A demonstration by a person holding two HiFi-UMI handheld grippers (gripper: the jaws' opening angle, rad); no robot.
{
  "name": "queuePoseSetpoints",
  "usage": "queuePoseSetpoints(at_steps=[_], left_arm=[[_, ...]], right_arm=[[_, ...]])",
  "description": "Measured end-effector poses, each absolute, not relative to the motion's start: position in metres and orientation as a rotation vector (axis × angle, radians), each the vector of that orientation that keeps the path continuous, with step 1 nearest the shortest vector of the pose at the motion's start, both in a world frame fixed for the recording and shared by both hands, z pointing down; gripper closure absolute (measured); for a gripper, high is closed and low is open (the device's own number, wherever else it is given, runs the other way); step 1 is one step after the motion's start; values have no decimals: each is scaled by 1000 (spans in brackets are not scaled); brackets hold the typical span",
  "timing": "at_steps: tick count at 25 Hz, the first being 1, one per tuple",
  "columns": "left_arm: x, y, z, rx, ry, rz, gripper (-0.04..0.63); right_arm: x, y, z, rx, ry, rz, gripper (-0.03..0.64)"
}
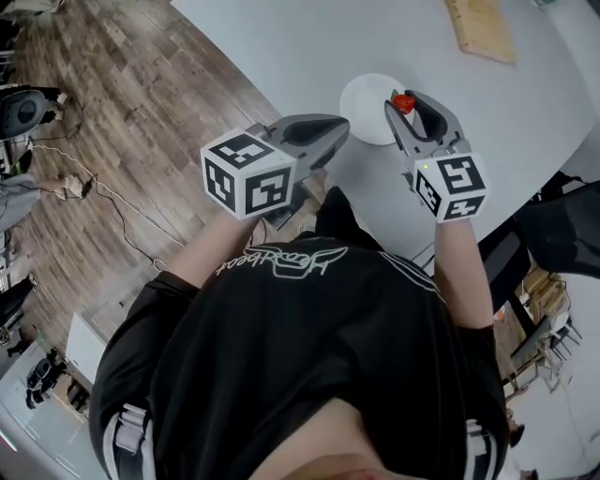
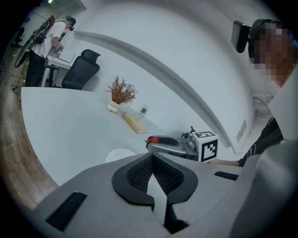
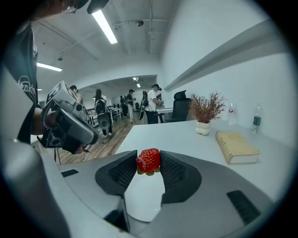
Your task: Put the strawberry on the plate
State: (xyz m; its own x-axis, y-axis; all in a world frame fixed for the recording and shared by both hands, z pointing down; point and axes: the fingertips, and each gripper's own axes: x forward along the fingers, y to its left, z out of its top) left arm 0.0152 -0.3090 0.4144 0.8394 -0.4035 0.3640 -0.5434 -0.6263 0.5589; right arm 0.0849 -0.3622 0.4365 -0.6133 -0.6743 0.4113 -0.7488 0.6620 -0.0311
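Observation:
A red strawberry sits pinched between the tips of my right gripper, which is shut on it. In the head view the strawberry hangs at the right rim of a small white plate on the white table. Seen from the right gripper, the plate lies directly below the jaws. My left gripper hovers at the plate's left edge, shut, with nothing in it. The left gripper view shows its own closed tips, the plate and the right gripper beyond.
A tan book lies on the far side of the table, near a potted dry plant and bottles. Wooden floor runs along the table's curved left edge. An office chair and people stand in the background.

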Motion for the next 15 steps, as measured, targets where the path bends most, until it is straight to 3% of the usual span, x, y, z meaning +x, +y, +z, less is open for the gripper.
queuePoseSetpoints(at_steps=[15], left_arm=[[9, -311, 442, 2273, -720, 307, 588]], right_arm=[[71, -384, 527, 961, -2255, 88, 472]])
